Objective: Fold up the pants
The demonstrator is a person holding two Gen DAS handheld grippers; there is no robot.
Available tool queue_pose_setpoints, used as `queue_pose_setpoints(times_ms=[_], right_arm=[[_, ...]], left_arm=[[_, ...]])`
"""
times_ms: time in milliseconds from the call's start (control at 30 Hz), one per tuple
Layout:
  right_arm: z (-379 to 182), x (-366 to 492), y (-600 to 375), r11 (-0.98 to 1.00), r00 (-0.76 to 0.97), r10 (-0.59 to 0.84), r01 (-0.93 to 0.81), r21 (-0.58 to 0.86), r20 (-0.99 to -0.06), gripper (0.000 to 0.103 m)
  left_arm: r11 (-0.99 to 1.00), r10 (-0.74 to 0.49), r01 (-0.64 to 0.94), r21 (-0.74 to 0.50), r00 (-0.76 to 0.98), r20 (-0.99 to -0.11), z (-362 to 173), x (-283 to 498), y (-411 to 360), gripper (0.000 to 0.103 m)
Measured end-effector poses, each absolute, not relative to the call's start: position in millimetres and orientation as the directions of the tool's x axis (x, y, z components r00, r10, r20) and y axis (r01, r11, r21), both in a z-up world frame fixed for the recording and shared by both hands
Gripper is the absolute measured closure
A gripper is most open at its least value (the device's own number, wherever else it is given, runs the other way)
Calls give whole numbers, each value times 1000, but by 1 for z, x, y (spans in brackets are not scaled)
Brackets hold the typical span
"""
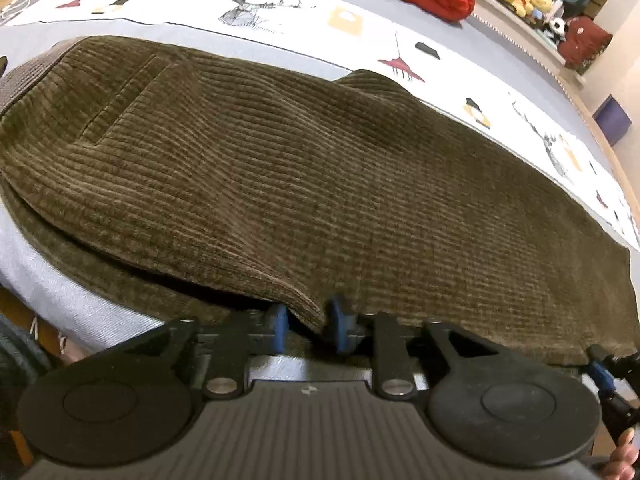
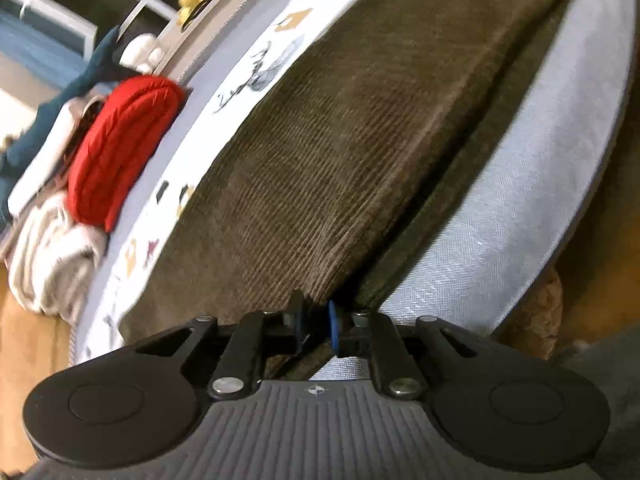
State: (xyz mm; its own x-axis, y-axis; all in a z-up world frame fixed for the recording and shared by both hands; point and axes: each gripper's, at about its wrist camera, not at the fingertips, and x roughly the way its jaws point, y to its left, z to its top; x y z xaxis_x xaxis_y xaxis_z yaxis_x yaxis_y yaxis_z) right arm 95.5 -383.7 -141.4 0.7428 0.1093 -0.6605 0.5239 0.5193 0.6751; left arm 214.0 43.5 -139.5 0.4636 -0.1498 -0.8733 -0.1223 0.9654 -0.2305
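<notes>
Olive-brown corduroy pants (image 1: 320,184) are lying folded lengthwise across a bed covered in a pale blue-grey sheet (image 1: 60,292), with a white runner printed with deer and small shapes (image 1: 280,16) running along their far edge. At six o'clock in the left wrist view, the left gripper (image 1: 308,320) is holding its blue-padded jaws part-way apart around the near folded edge of the upper layer, the fabric sitting between them; whether the pads are pressing cannot be told. At six o'clock in the right wrist view, the right gripper (image 2: 316,322) is keeping its jaws nearly closed on the pants' near corner. A red quilted bundle (image 2: 124,140) is resting at nine o'clock there.
</notes>
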Motion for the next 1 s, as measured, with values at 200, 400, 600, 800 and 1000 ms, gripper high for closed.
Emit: queue_pose_setpoints(times_ms=[200, 400, 600, 800, 1000], right_arm=[[-106, 32, -437, 293, 750, -298, 660, 691, -590, 34], [-71, 49, -474, 468, 809, -340, 588, 659, -480, 39], [-110, 148, -480, 633, 641, -208, 665, 398, -739, 51], [-100, 171, -443, 767, 558, -317, 626, 138, -767, 53], [-48, 222, -374, 888, 753, 43, 272, 370, -657, 53]], left_arm=[[962, -116, -150, -229, 534, -837, -88, 207, 70, 8], [957, -63, -198, -213, 572, -818, -75, 228, 93, 6], [945, 89, -315, -89, 510, -856, -100, 271, 132, 5], [876, 5, -434, -211, 445, -895, -106, 289, 209, 6], [874, -41, -388, -292, 541, -840, -80, 302, 232, 4]])
